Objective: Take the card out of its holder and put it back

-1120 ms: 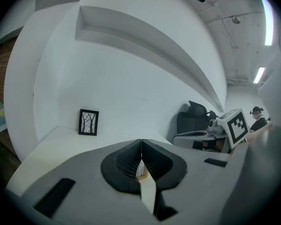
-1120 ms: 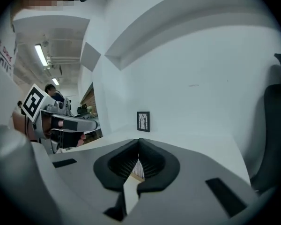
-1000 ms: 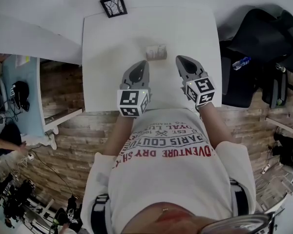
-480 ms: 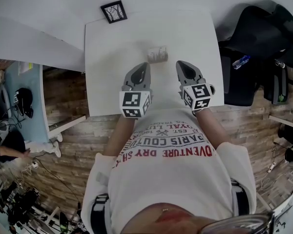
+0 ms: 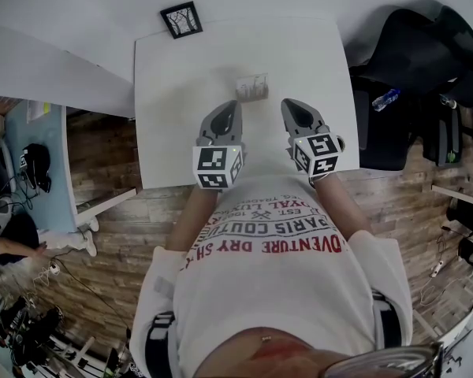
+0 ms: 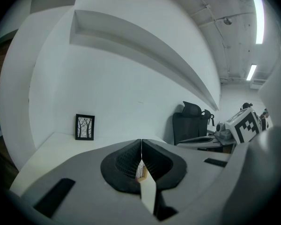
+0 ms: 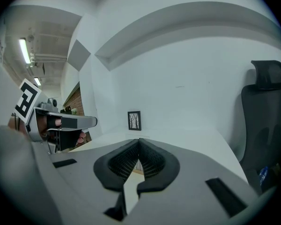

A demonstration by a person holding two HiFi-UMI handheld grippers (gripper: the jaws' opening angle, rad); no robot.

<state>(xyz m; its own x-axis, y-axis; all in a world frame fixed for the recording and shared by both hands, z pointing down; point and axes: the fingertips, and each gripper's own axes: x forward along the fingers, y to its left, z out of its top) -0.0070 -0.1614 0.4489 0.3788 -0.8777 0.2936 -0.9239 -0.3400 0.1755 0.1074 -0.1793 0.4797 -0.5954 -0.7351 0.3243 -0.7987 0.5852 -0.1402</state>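
A small card holder (image 5: 252, 87) with a card standing in it sits on the white table (image 5: 173, 109), just beyond both grippers. My left gripper (image 5: 231, 103) is shut, its tips a little short of the holder on the left. My right gripper (image 5: 290, 103) is shut too, just short of the holder on the right. In the left gripper view the jaws (image 6: 141, 142) meet at the tips, and a sliver of the holder (image 6: 141, 170) shows through the gap under them. The right gripper view shows that gripper (image 7: 139, 141) shut with nothing in it.
A small framed picture (image 5: 181, 19) stands at the table's far left corner against the white wall. A black office chair (image 5: 426, 53) and a water bottle (image 5: 385, 99) are to the right of the table. The person's torso is at the near table edge.
The head view has shifted slightly. Both grippers stay shut in about the same places in front of the holder.
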